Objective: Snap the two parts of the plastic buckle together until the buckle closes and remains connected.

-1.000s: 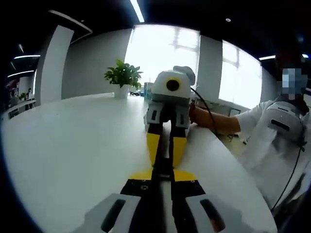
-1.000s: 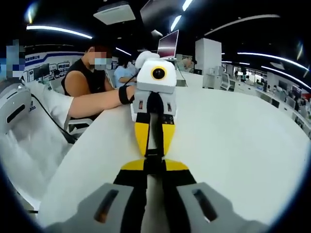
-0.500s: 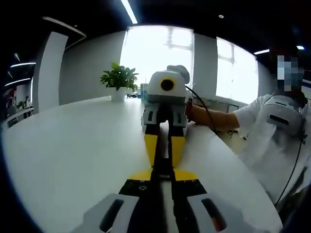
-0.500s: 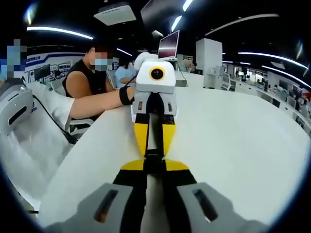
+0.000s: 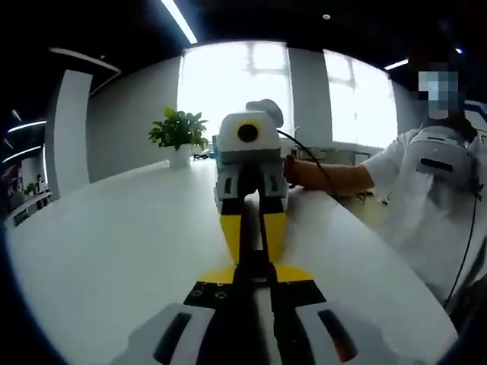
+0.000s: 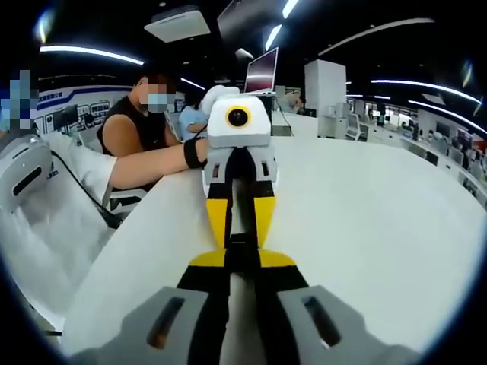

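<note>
My two grippers face each other tip to tip above the white table point(image 5: 106, 251). A small black buckle point(image 5: 255, 266) sits between their yellow tips. The left gripper point(image 5: 255, 277) rises from the bottom of the left gripper view, shut on the buckle's near end. The right gripper point(image 5: 253, 252) comes from ahead, its yellow fingers point(image 5: 231, 232) shut on the far end. In the right gripper view the right gripper point(image 6: 242, 263) holds the buckle point(image 6: 242, 251) and the left gripper point(image 6: 241, 239) meets it. The join between the two buckle parts is hidden by the jaws.
A potted plant point(image 5: 177, 131) stands at the table's far side. A person in a white top point(image 5: 426, 198) sits at the table edge on the right. Another person in a black top point(image 6: 129, 129) leans an arm on the table; a monitor point(image 6: 261, 72) stands behind.
The opposite gripper looks slightly larger and nearer in both views, so the two grippers have drawn a little closer. Both views have shifted slightly. Both stay shut on the buckle.
</note>
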Tool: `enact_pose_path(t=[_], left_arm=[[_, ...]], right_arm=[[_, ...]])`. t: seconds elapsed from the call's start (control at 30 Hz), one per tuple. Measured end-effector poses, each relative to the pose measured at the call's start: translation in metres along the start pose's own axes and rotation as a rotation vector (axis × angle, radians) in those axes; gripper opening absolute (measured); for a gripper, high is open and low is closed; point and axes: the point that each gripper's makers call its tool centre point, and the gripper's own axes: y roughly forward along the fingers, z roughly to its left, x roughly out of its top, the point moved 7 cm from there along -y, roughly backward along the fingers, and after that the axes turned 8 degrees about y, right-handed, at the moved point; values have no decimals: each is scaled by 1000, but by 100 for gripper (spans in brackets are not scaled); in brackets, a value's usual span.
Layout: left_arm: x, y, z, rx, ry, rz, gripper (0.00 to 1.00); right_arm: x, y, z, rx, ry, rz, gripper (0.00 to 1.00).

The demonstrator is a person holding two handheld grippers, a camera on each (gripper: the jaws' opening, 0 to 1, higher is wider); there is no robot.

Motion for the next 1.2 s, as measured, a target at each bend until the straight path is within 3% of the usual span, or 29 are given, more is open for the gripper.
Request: enact_pose_path(t=[0.6, 0.73, 0.8, 0.97, 1.07, 1.1, 1.2], left_arm=[[-1, -1, -1, 10, -70, 14, 11], [-3, -6, 7, 50, -99, 23, 11], [-1, -7, 11, 77, -132, 3, 11], [-1, -7, 11, 83, -126, 9, 11], [-2, -6, 11, 87, -130, 19, 11], [-2, -6, 11, 94, -127, 21, 11], [-1, -8, 16, 128, -114, 25, 11]], right_arm=[[2, 1, -5, 0, -27, -8, 11], [4, -2, -13, -25, -65, -8, 15], [7, -3, -12, -34, -35, -54, 24], [8, -3, -18, -93, -29, -66, 52], [13, -5, -22, -169, -44, -136, 82], [16, -6, -24, -199, -45, -167, 100], [15, -9, -24, -239, -46, -166, 100]])
